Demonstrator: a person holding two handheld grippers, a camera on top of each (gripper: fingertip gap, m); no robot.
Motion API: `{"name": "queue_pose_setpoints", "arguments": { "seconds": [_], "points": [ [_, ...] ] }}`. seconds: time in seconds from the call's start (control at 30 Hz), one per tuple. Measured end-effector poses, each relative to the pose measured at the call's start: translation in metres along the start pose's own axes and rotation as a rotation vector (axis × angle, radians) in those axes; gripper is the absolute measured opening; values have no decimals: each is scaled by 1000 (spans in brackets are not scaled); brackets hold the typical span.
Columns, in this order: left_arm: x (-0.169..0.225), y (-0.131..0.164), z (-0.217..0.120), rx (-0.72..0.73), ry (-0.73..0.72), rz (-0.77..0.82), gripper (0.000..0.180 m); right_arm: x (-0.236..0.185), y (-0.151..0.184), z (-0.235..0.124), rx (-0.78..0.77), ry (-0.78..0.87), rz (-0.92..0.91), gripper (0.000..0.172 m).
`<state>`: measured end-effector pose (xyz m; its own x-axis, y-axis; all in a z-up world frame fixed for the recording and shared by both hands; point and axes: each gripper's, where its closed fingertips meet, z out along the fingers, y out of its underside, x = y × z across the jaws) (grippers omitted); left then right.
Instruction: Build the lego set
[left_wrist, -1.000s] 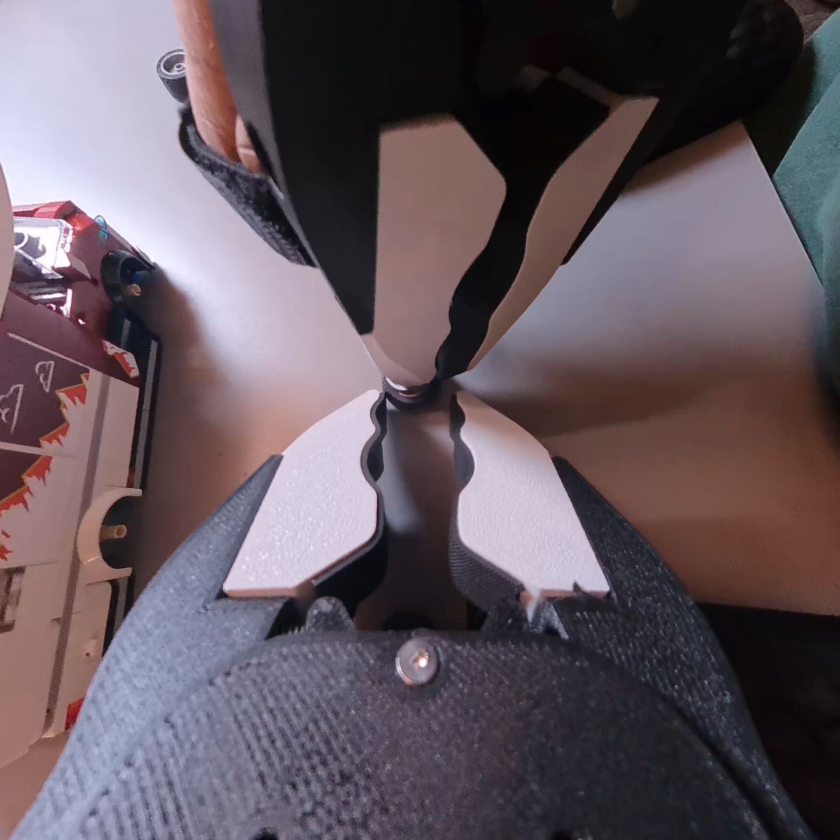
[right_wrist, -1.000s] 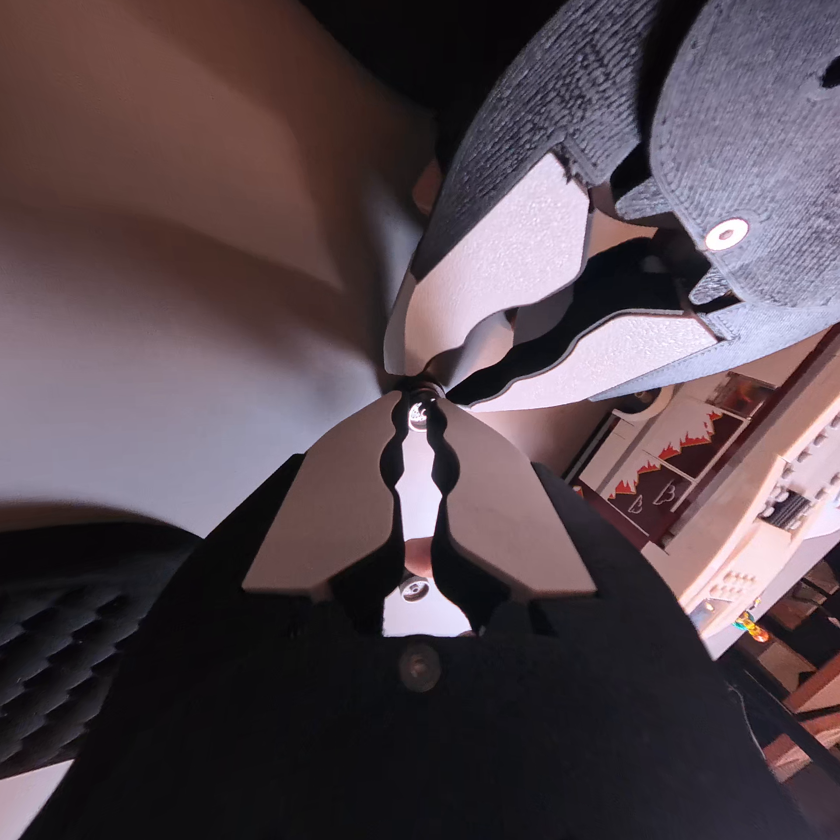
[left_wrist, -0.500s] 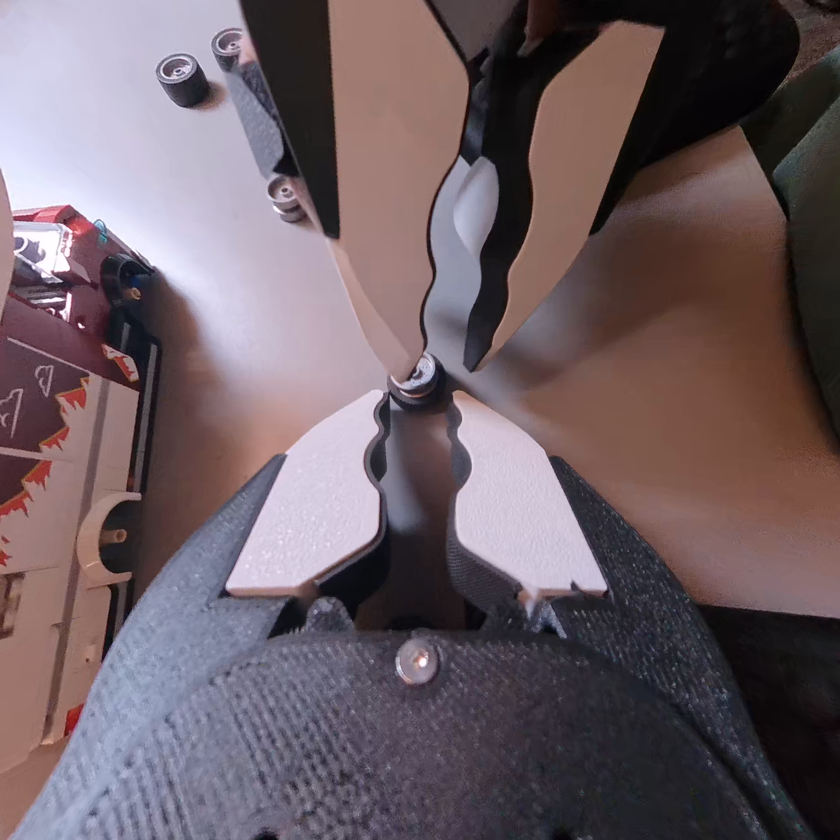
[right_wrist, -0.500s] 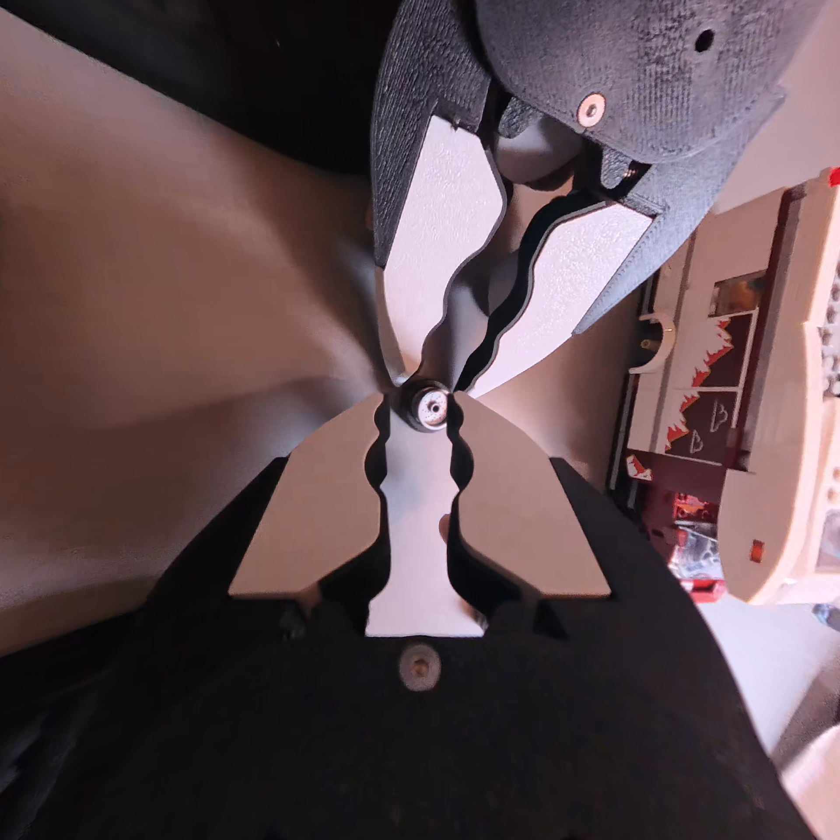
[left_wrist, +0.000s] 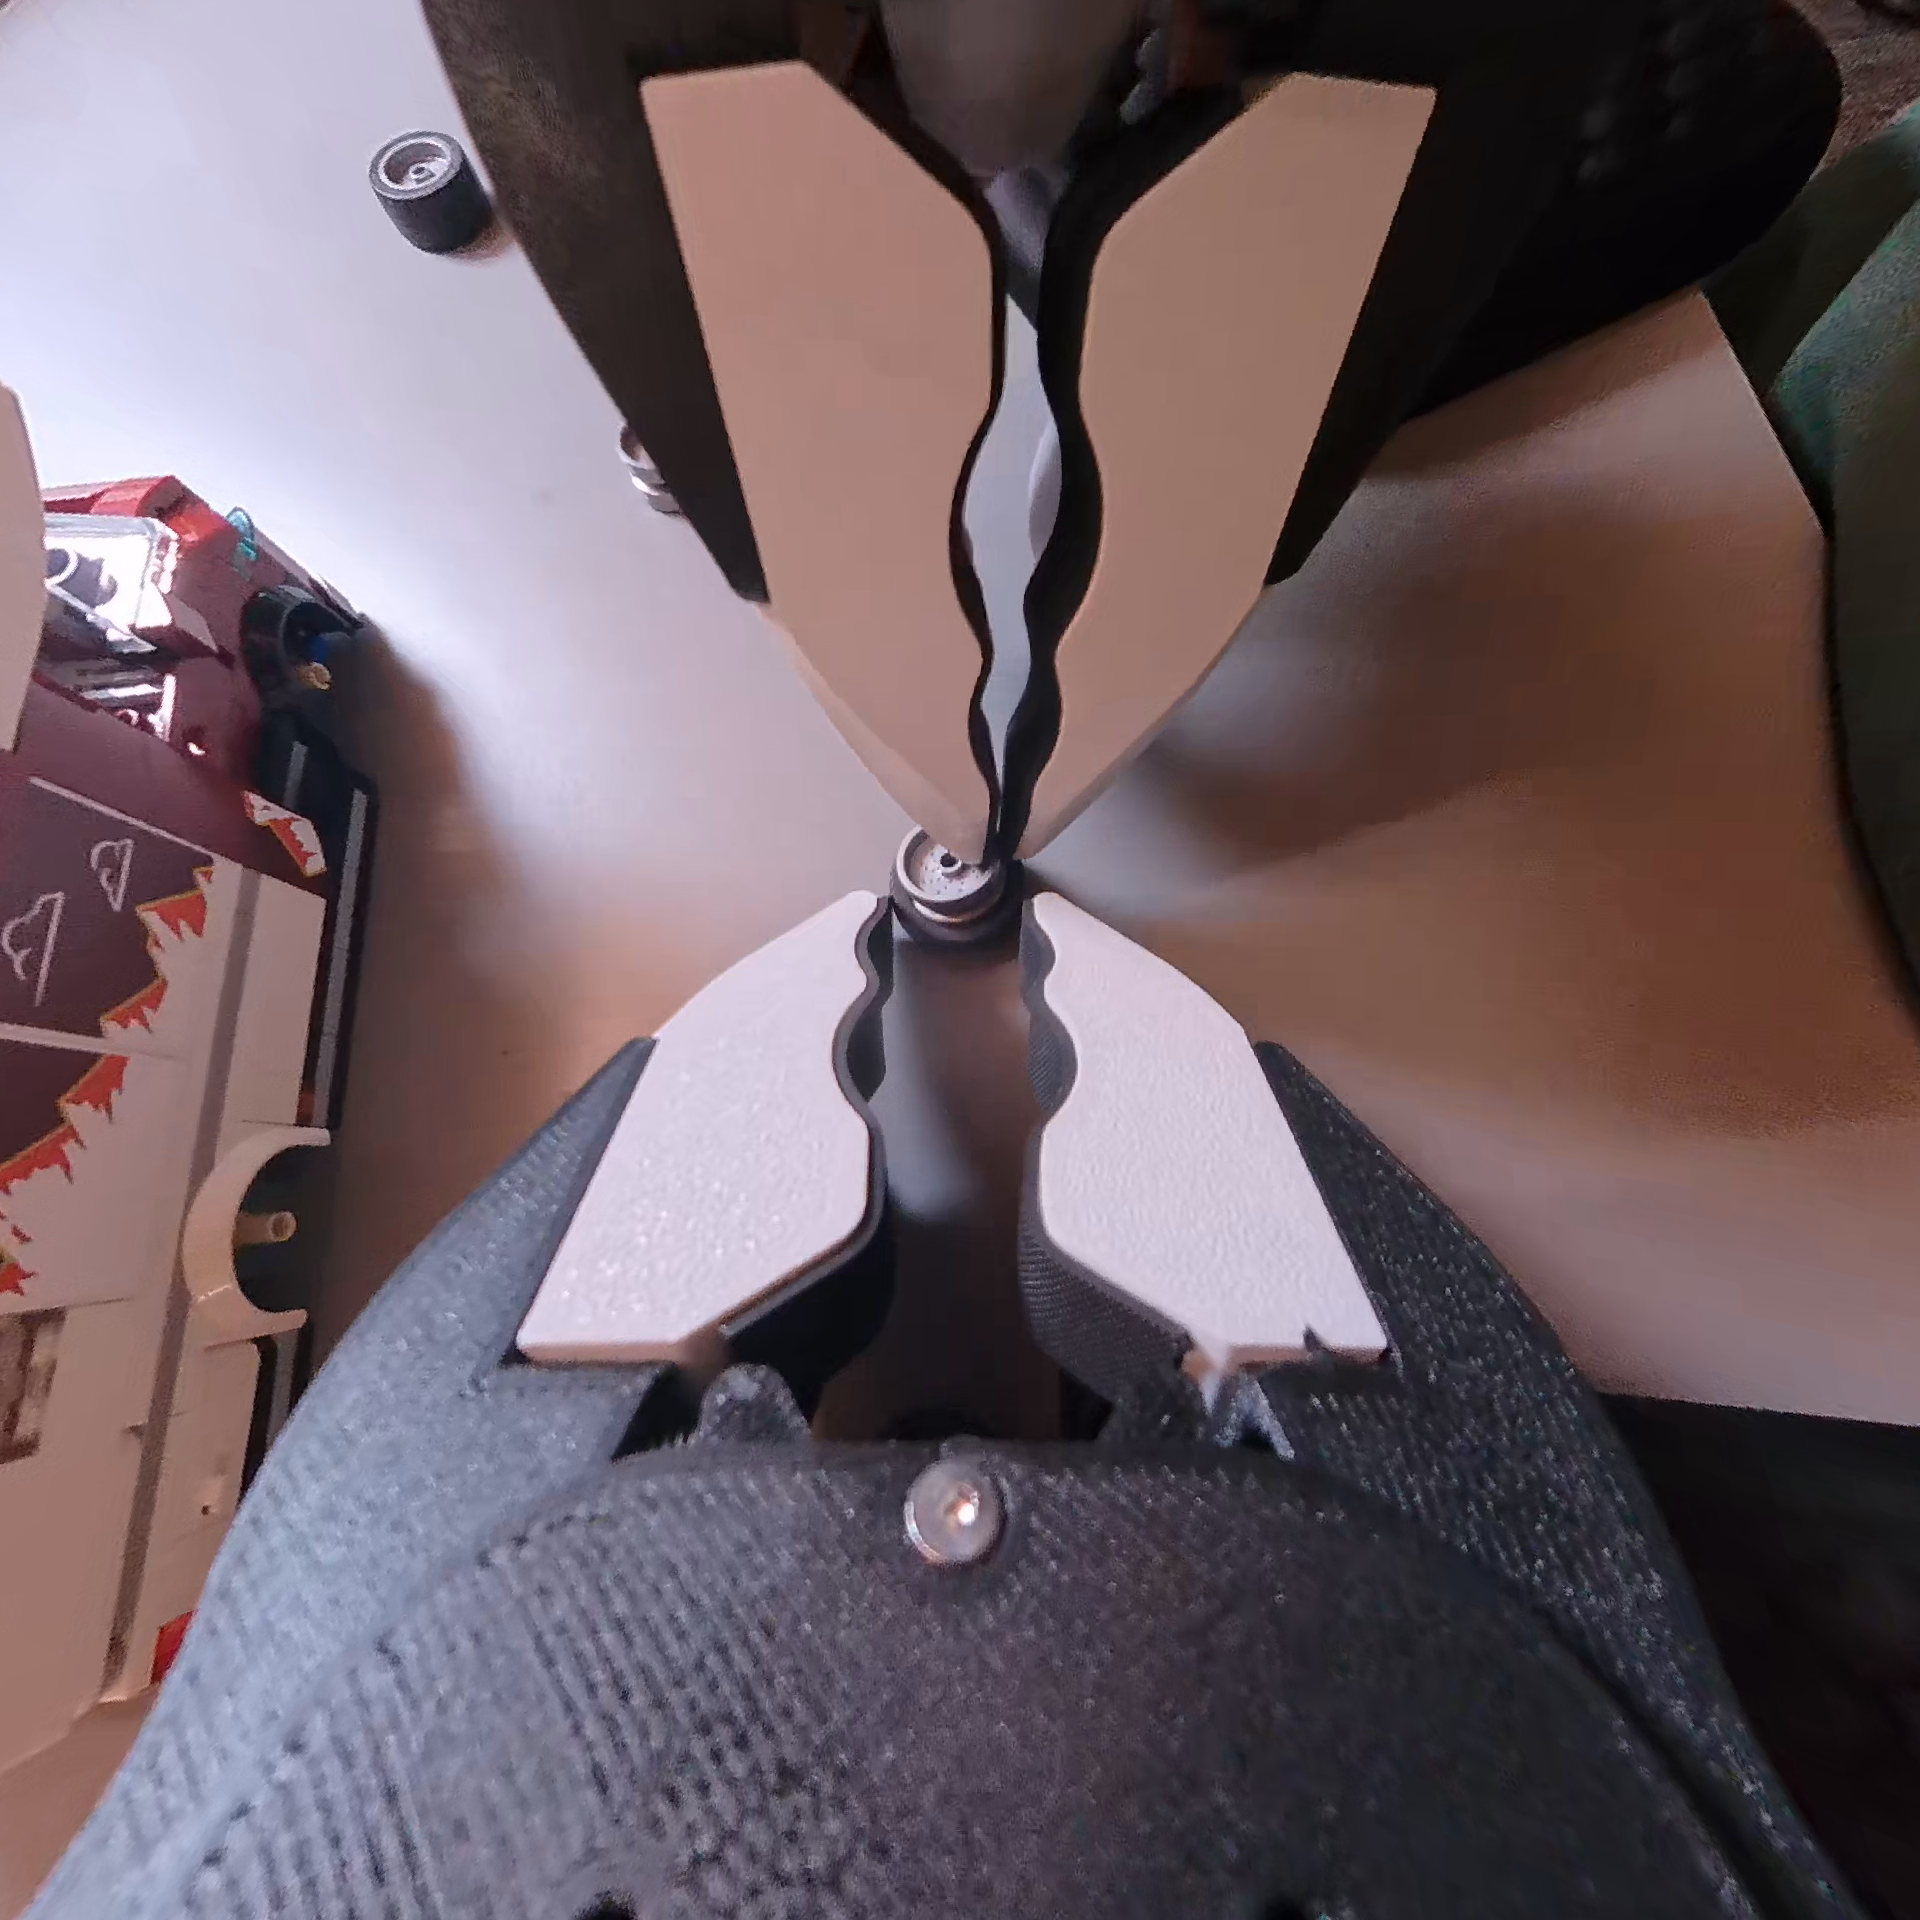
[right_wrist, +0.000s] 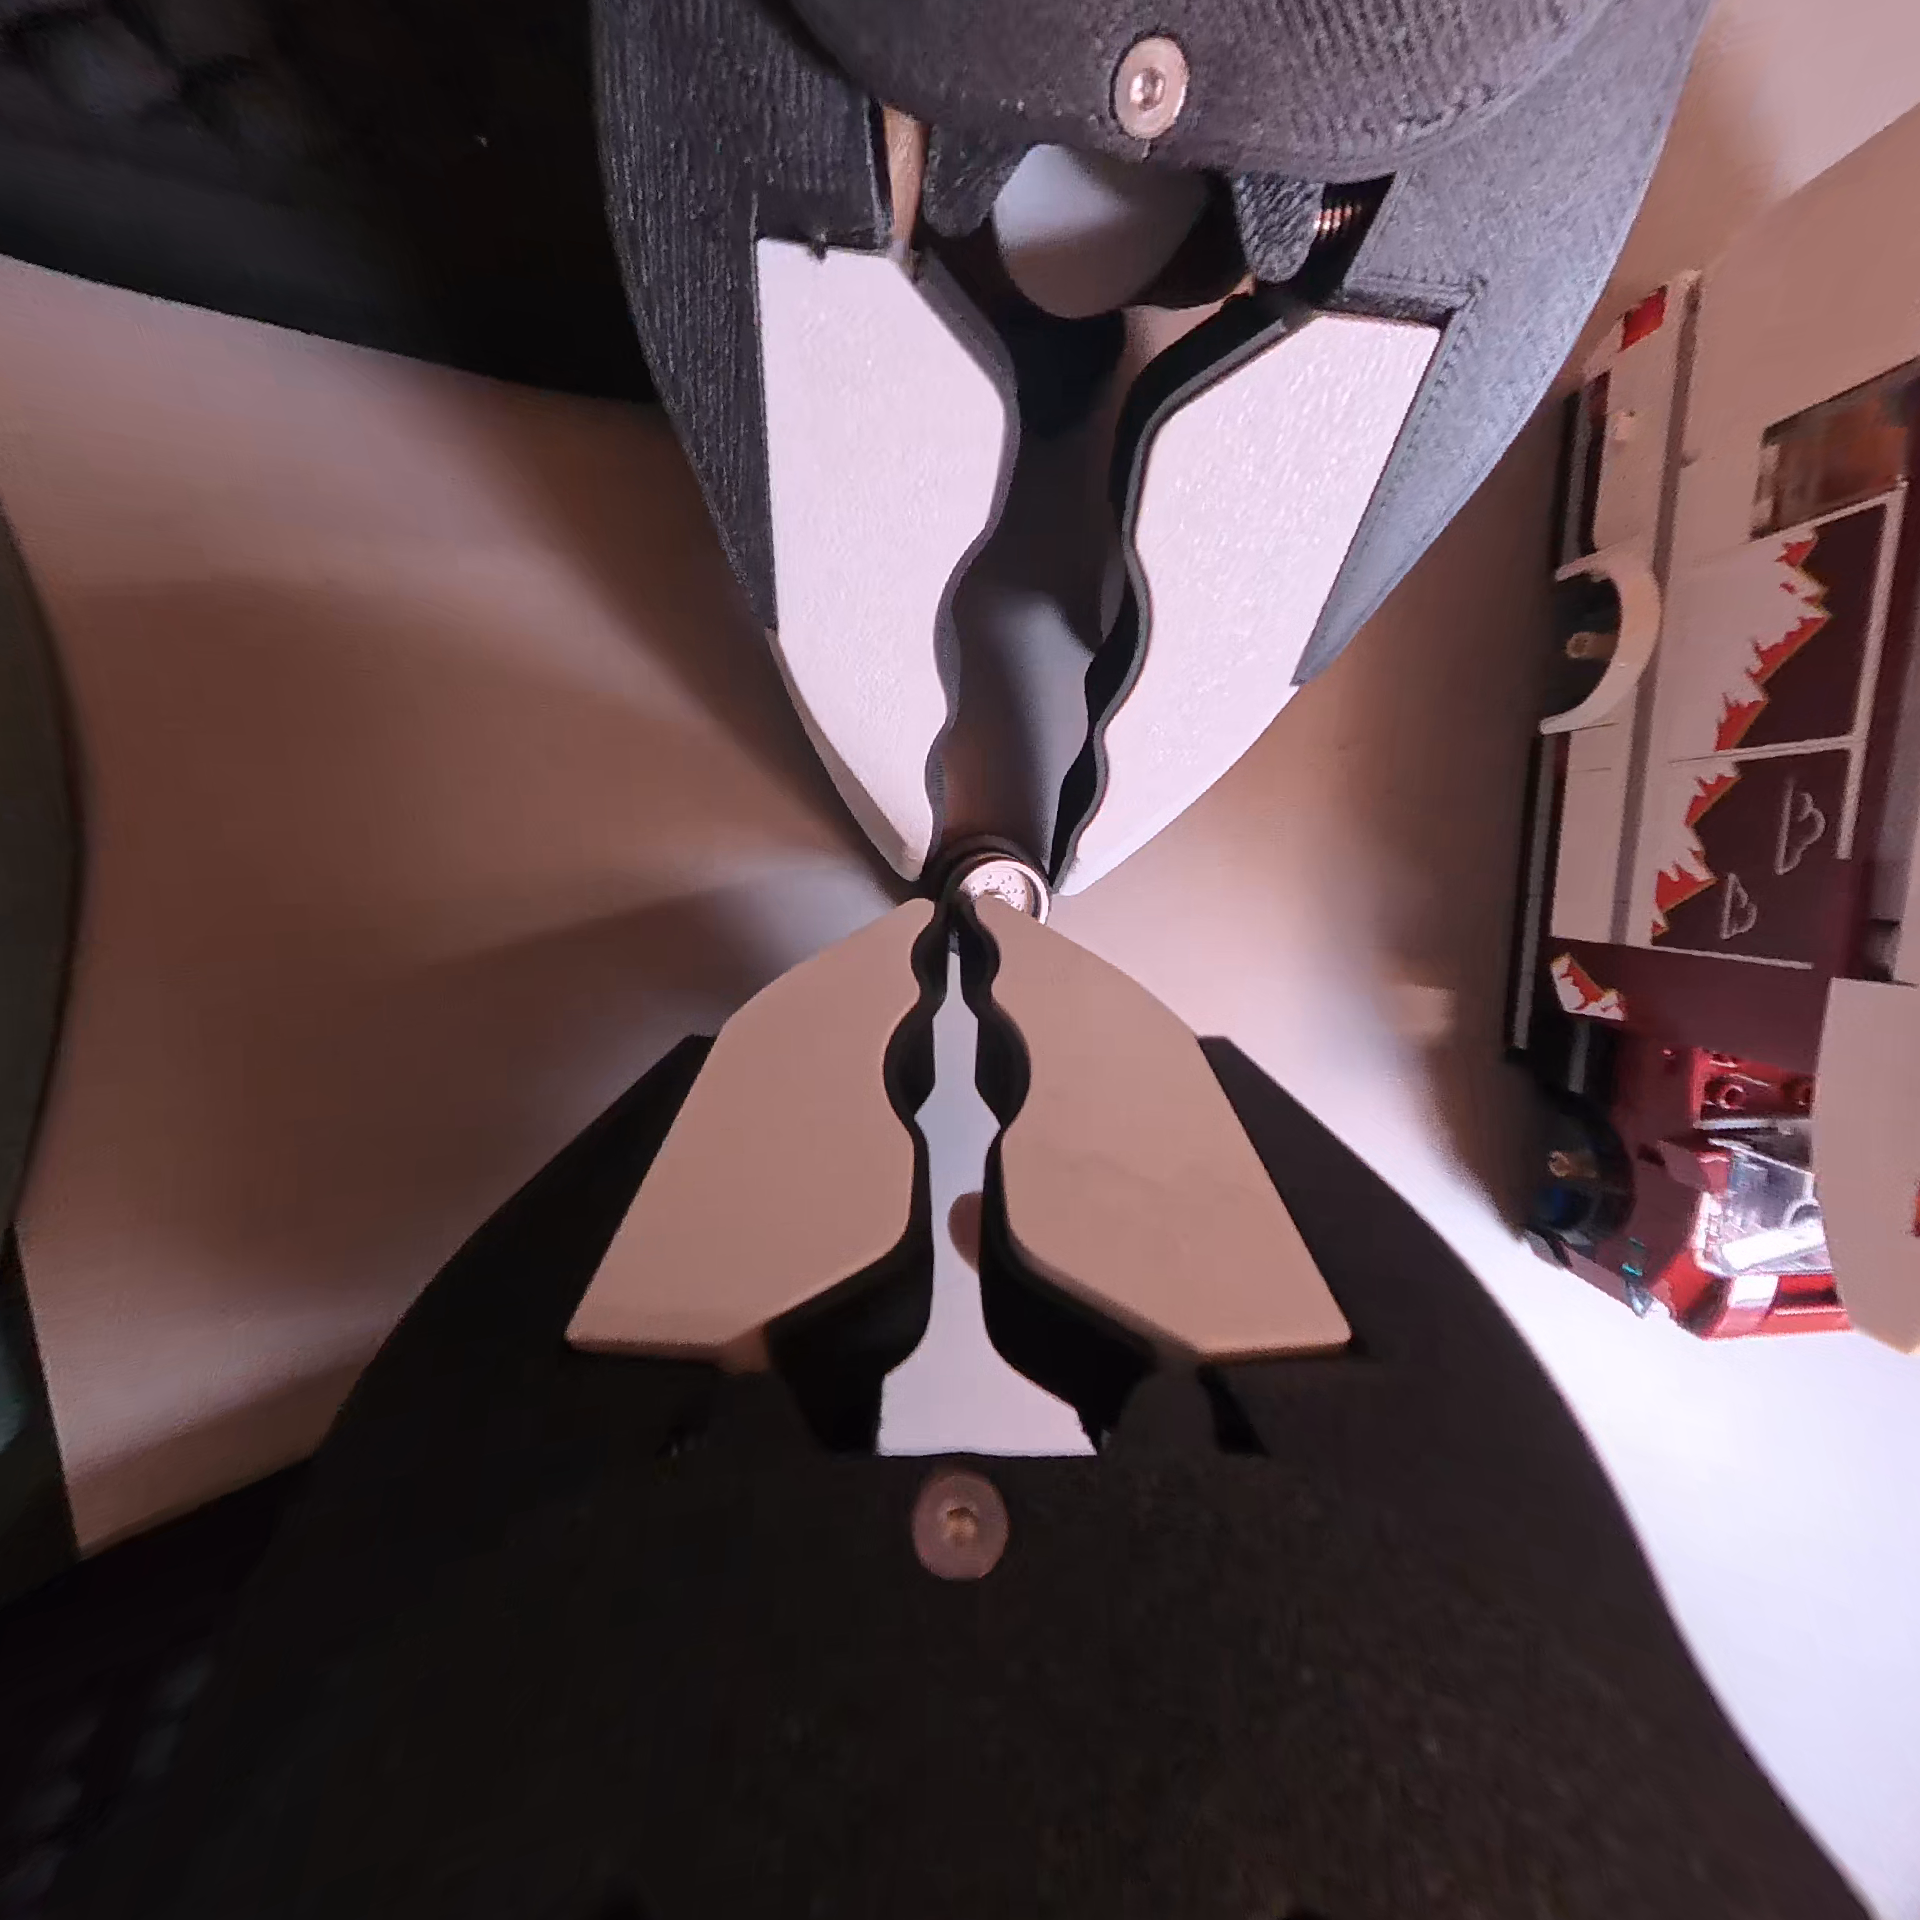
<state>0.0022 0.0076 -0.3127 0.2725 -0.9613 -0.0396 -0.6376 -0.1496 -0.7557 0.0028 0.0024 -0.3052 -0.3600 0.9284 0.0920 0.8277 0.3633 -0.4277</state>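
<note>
Grippers meet tip to tip above the pale table (left_wrist: 582, 343), the left gripper (left_wrist: 951, 909) clamping a small grey-hubbed black wheel (left_wrist: 948, 891) between its pads, the right gripper (right_wrist: 961, 914) opposite, fingertips together, touching the hub's rim.

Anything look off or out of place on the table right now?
Mostly the brick-built toy vehicle, white and dark red: it lies on its side with a bare axle peg in its white wheel arch. One small black-tyred wheel lies loose on the white table; another sits pinched in the left gripper.
</note>
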Motion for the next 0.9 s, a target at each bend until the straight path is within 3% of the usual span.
{"name": "queue_pose_setpoints", "arguments": {
  "seconds": [0.53,0.7,0.9],
  "points": [
    [3,1,-3,32,58,4,28,-1,-1,3,-95,-66,-130,0],
    [1,1,-2,15,25,6,24,-2,-2,1,-40,-48,-92,1],
    [1,1,-2,15,26,8,22,-1,-7,-2,76,-8,18,14]
  ]
}}
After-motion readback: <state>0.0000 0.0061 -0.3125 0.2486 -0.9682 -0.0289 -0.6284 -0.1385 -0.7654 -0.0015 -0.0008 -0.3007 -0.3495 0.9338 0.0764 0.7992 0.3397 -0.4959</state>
